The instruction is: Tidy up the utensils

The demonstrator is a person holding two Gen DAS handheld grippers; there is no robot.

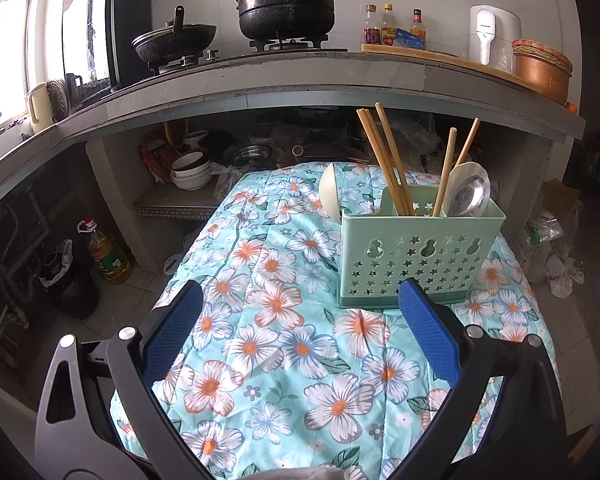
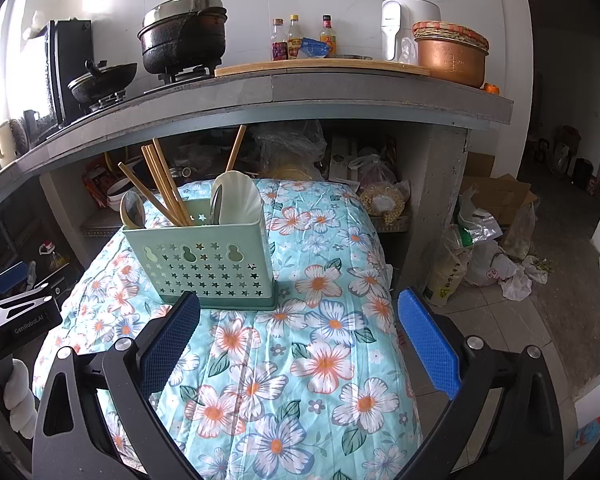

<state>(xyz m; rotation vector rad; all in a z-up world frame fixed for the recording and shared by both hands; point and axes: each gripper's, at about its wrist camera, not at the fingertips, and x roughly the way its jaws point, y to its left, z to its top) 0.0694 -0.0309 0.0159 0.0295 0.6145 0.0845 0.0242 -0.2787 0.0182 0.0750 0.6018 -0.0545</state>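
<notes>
A pale green utensil caddy [image 1: 416,256] with star cut-outs stands on a floral-cloth table [image 1: 284,360]. It holds several wooden chopsticks [image 1: 384,160], a white spoon and a steel spoon [image 1: 470,196]; another white spoon [image 1: 329,194] leans at its left end. My left gripper [image 1: 300,300] is open and empty, hovering in front of the caddy. The right wrist view shows the caddy [image 2: 204,260], the chopsticks [image 2: 164,188], a white spoon [image 2: 240,200] and a steel spoon [image 2: 132,210]. My right gripper [image 2: 300,304] is open and empty, in front and right of the caddy. The left gripper [image 2: 8,312] shows at that view's left edge.
A concrete counter [image 1: 300,80] behind the table carries black pots [image 1: 288,4], sauce bottles [image 1: 388,26], a white appliance and a copper pot [image 2: 450,56]. Bowls [image 1: 190,172] sit on the shelf beneath. An oil bottle [image 1: 108,256] stands on the floor left; bags and boxes [image 2: 492,248] lie right.
</notes>
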